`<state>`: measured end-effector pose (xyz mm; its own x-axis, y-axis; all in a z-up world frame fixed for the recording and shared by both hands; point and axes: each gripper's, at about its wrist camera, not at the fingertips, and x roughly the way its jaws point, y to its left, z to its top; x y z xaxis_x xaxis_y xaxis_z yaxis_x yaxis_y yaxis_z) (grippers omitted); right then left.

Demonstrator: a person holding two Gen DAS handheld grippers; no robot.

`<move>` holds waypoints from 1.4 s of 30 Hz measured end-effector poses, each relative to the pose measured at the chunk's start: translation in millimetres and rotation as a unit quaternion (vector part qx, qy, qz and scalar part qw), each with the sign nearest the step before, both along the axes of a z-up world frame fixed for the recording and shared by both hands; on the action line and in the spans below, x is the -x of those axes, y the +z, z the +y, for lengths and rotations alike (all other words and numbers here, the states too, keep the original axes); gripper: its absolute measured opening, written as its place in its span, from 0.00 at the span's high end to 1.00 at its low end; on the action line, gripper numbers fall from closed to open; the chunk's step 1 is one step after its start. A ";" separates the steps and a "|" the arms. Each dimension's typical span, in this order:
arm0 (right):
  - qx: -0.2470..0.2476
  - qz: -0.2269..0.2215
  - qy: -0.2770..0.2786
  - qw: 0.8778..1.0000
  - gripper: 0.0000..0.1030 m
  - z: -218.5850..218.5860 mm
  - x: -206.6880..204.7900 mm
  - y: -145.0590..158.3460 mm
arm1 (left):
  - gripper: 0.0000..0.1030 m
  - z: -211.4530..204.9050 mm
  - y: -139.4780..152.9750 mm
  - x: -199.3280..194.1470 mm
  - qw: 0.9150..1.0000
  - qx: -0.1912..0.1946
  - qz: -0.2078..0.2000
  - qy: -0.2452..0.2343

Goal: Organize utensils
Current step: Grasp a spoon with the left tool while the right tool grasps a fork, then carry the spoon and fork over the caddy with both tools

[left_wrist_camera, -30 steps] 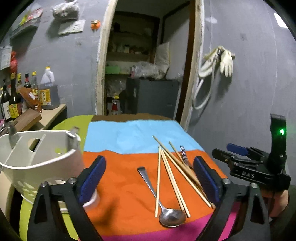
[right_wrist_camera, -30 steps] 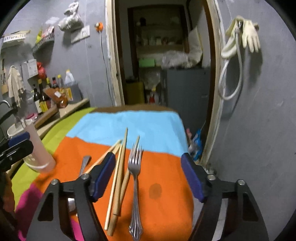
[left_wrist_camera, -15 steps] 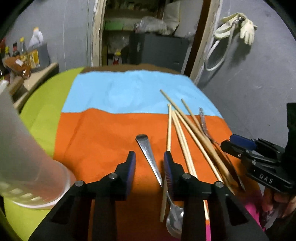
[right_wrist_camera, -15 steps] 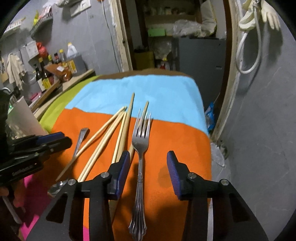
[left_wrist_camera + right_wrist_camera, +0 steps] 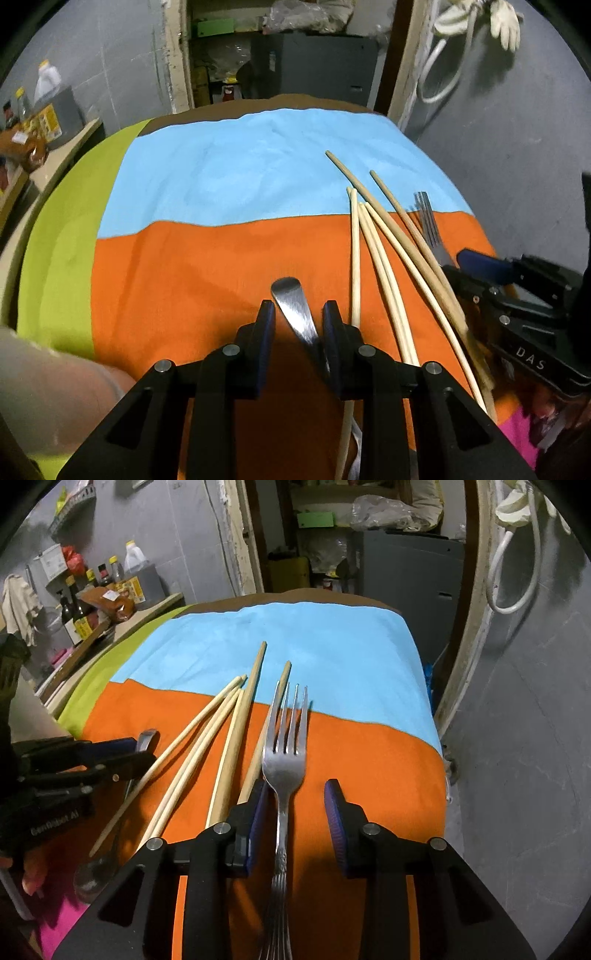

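Utensils lie on the striped cloth: since a second ago you have lowered both grippers and narrowed them, the left gripper straddling the spoon handle, the right gripper still closing about the fork, pads not yet pressing. Both picks look imminent. Black fingers hide the spoon's bowl; the pale holder is cut off and blurred.

Striped cloth, hanging gloves, bottles on a side counter.
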<state>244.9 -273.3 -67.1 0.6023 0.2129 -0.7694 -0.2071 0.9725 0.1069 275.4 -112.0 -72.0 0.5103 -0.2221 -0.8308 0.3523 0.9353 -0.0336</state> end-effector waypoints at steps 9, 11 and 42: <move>0.052 -0.007 0.029 0.998 0.68 15.8 -18.3 -0.3 | 0.88 -5.0 -6.9 1.3 0.999 -0.028 -0.015 -0.011; 0.064 -0.008 0.034 0.997 0.72 18.3 -20.7 -1.1 | 0.89 -2.1 -6.3 1.4 1.000 -0.018 -0.015 -0.008; 0.052 -0.298 0.015 0.953 0.78 36.3 112.6 60.7 | 0.93 33.5 65.4 130.8 0.943 0.091 -0.320 0.017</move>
